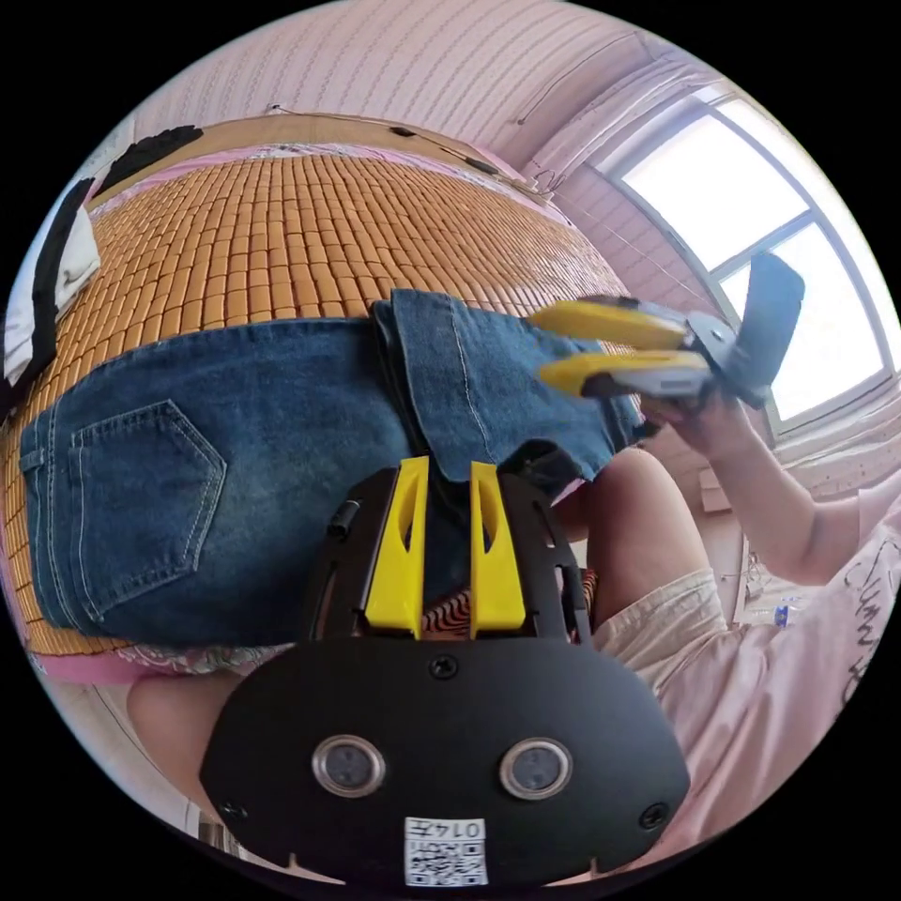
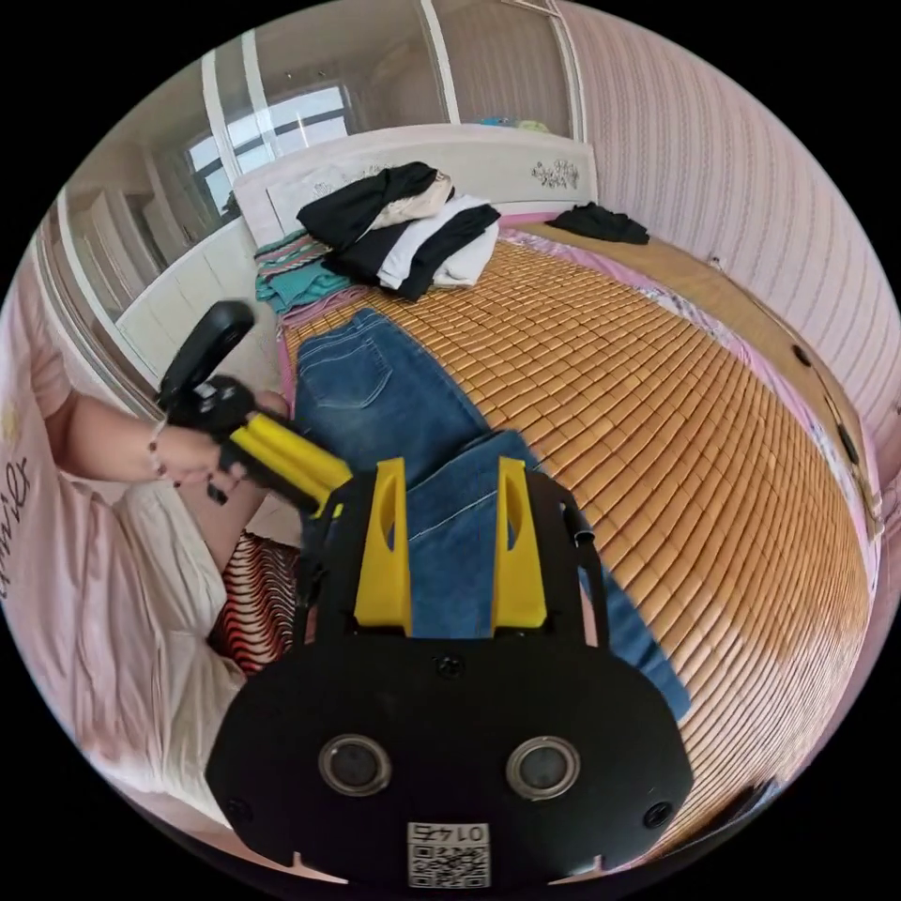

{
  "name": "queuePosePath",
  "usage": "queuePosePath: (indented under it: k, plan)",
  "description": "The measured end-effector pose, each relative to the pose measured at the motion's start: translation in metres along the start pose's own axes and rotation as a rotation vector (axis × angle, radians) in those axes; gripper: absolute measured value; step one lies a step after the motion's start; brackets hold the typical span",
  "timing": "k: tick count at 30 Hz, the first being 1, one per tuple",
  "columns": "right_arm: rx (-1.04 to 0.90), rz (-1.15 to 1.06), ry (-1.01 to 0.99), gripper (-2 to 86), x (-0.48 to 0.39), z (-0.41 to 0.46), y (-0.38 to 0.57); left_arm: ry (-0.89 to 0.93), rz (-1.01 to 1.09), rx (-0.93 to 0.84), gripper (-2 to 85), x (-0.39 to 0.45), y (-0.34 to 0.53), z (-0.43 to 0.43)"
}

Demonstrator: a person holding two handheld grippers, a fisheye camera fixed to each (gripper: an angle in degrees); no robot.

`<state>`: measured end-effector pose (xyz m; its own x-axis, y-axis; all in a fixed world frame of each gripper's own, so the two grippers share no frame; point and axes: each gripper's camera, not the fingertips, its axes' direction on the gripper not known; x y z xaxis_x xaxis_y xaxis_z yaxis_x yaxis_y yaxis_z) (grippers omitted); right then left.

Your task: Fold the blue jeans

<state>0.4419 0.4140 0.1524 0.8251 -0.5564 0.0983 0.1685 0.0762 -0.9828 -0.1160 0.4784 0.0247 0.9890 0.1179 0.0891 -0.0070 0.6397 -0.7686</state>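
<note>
Right now I have one wide bed topped with an orange bamboo-tile mat [image 2: 657, 394], and it takes up most of both views. On it lies the one pair of blue denim jeans [image 1: 235, 469], flat near the edge closest to me, one back pocket facing up in the left gripper view. The leg end is doubled back over the rest, so a folded flap [image 1: 488, 385] rests on top of the lower layer.

At the far end by the headboard I count one heap of black and white clothes [image 2: 413, 230], and one separate dark garment [image 2: 601, 223] lies well apart to the right of it.

My two tools come last. The left gripper [image 1: 443, 488] has its two yellow jaws apart, with the near edge of the folded flap showing between them; I cannot tell whether they touch the cloth. The right gripper [image 2: 450, 488] holds its jaws wider apart above the denim, clamped on nothing. In the left gripper view that same tool appears at the right, held in a hand [image 1: 694, 418].
</note>
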Motion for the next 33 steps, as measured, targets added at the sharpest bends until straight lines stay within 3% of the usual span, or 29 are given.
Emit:
queuePosePath:
  k: [2, 6, 9, 11, 17, 29, 33]
  plan:
    - [-0.057, -0.020, -0.097, 15.7, 0.030, 0.009, -0.031, 0.031, -0.030, 0.009, 7.9, 0.004, 0.013, -0.011]
    - [-0.146, -0.038, -0.016, 14.4, 0.054, 0.039, -0.049, 0.077, -0.099, -0.028, 9.3, 0.010, 0.027, -0.015]
    - [-0.321, 0.000, -0.071, 12.5, 0.078, 0.076, -0.048, 0.090, -0.094, -0.048, 10.6, 0.023, 0.027, -0.016]
    - [-0.363, 0.088, -0.238, 9.7, 0.096, 0.086, -0.042, 0.092, -0.083, -0.049, 10.8, 0.030, 0.023, -0.021]
    - [-0.183, 0.037, -0.296, 4.2, 0.101, 0.025, -0.025, 0.081, -0.023, -0.048, 11.2, 0.051, 0.010, -0.045]
    - [0.172, -0.239, -0.543, 1.9, 0.066, -0.142, 0.035, 0.033, 0.054, -0.020, 13.4, 0.082, -0.011, -0.097]
    - [0.253, -0.285, -0.576, 1.9, 0.054, -0.186, 0.052, 0.029, 0.099, 0.060, 13.4, 0.094, -0.007, -0.138]
